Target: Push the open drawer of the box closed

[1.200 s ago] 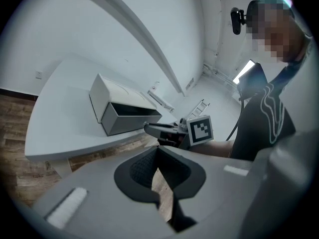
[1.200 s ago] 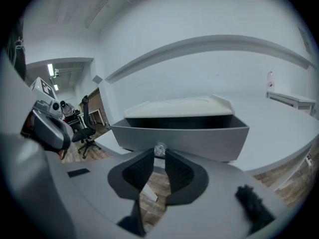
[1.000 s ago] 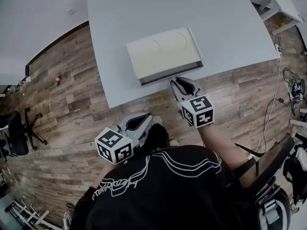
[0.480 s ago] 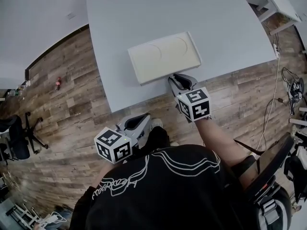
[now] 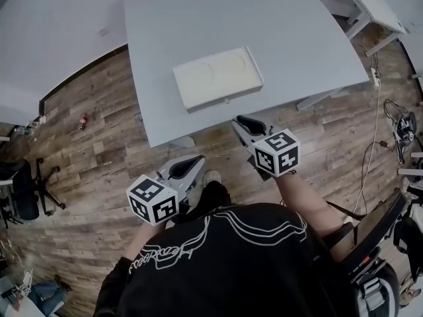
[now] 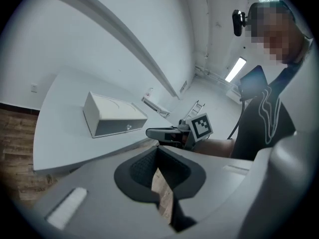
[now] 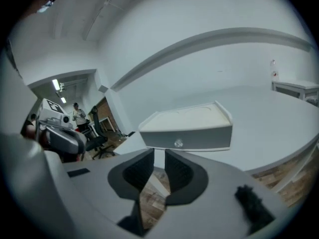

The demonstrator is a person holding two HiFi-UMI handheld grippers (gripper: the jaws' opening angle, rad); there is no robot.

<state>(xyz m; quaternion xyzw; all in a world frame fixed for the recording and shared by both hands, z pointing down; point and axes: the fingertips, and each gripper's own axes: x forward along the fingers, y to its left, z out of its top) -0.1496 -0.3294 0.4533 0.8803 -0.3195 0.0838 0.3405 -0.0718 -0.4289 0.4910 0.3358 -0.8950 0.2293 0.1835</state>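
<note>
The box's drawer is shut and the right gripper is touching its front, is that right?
Not quite. The drawer is shut, but the right gripper is not touching its front: it hangs clear of the box, off the table's near edge, as the head view shows.

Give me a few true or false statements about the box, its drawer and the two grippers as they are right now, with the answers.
1. The drawer sits flush in the box. True.
2. The right gripper is pressing on the box. False: it is at the table's near edge, clear of the box.
3. The box stands on the white table. True.
4. The left gripper holds a cup. False: nothing is between its jaws, and it hangs low over the wooden floor, near the person's body.
</note>
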